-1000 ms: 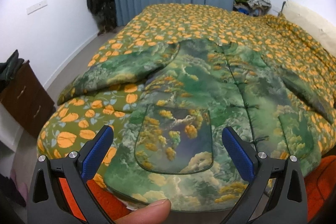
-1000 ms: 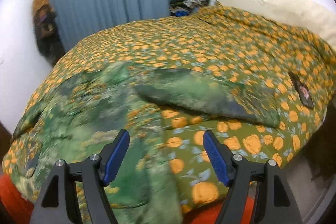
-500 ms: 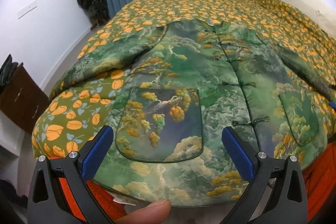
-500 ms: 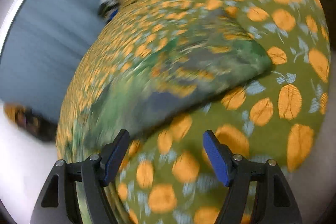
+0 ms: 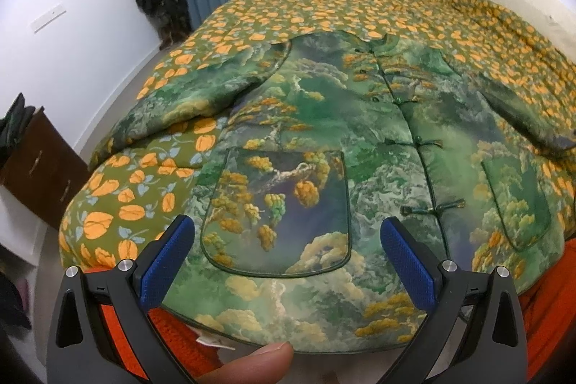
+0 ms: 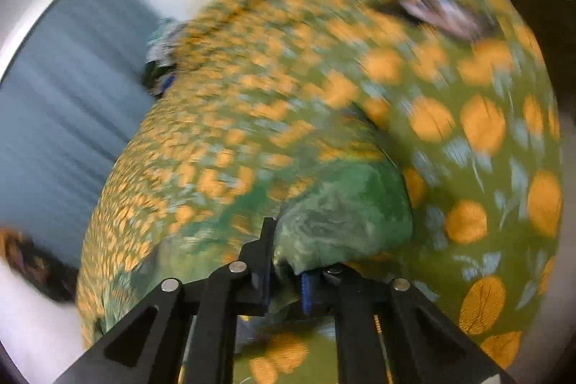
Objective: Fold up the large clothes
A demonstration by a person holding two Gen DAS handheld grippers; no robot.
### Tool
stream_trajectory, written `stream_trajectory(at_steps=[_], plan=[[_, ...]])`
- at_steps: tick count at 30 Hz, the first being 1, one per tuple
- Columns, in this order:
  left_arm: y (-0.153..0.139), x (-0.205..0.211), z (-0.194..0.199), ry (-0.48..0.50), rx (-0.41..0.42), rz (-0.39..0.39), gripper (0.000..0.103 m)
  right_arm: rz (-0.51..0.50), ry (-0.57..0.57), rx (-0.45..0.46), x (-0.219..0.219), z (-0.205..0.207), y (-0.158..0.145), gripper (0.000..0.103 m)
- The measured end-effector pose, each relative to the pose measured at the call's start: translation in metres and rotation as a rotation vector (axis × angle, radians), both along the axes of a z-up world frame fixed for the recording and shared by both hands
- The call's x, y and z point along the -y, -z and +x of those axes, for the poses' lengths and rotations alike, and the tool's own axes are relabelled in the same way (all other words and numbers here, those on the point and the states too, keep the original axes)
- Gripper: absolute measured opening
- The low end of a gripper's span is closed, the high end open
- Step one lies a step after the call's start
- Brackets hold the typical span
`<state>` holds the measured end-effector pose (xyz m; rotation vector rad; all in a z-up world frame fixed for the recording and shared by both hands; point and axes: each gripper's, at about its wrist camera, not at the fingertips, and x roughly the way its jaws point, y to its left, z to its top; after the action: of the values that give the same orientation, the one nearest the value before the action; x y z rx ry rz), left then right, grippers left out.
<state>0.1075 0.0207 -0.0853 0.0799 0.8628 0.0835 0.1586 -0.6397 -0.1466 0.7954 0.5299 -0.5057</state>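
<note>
Jacket [image 5: 324,146]: green landscape-print padded jacket, spread front-up across the near end of the bed, frog buttons done up, both sleeves angled out.
Bedspread [image 5: 324,6]: olive with orange fruit, under the jacket.
Left gripper [image 5: 284,251]: jaws wide apart, nothing between them, poised over the left patch pocket [image 5: 277,215] near the hem.
Right gripper [image 6: 284,283]: jaws pinched tight on the cuff end of the sleeve [image 6: 345,225]; view blurred.
Thumb [image 5: 248,362]: tip showing at the lower edge.

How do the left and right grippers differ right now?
The left gripper is open, its fingers spread over the jacket's hem and pocket with nothing between them; the right gripper is shut on a sleeve. The left view is sharp, the right blurred. Both have blue-padded fingers on black frames.
</note>
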Motion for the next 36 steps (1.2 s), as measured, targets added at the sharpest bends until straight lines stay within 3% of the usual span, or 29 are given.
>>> stream_trajectory(at_steps=[6,12,19,28,30,31,32,34,36], plan=[[-0.001,-0.003,-0.006,0.006,0.009,-0.004,0.103,-0.213,-0.257,0.130,-0.090,0.017,-0.095,0.010],[-0.004,-0.010,-0.013,-0.011,0.020,-0.031,0.103,-0.346,-0.537,0.199,-0.205,0.021,-0.140,0.010],[-0.001,-0.024,-0.015,-0.032,0.011,-0.070,0.103,-0.505,-0.784,0.149,-0.328,0.022,-0.115,0.010],[0.013,-0.034,0.004,-0.033,-0.055,-0.148,0.102,-0.568,-0.896,0.033,-0.397,0.015,-0.037,0.010],[0.013,-0.031,0.013,-0.007,-0.087,-0.196,0.102,-0.573,-0.932,-0.013,-0.409,0.014,-0.016,0.014],[0.013,-0.029,0.020,0.013,-0.108,-0.230,0.102,-0.565,-0.953,-0.044,-0.416,0.014,-0.008,0.022],[0.013,-0.025,0.028,0.039,-0.131,-0.265,0.102,-0.532,-0.999,-0.085,-0.421,0.015,0.003,0.034],[0.014,-0.015,0.045,0.078,-0.166,-0.319,0.102,-0.453,-1.080,-0.123,-0.423,0.012,0.015,0.079],[0.015,-0.005,0.059,0.124,-0.182,-0.370,0.102,-0.445,-1.122,-0.112,-0.422,-0.002,0.012,0.080]])
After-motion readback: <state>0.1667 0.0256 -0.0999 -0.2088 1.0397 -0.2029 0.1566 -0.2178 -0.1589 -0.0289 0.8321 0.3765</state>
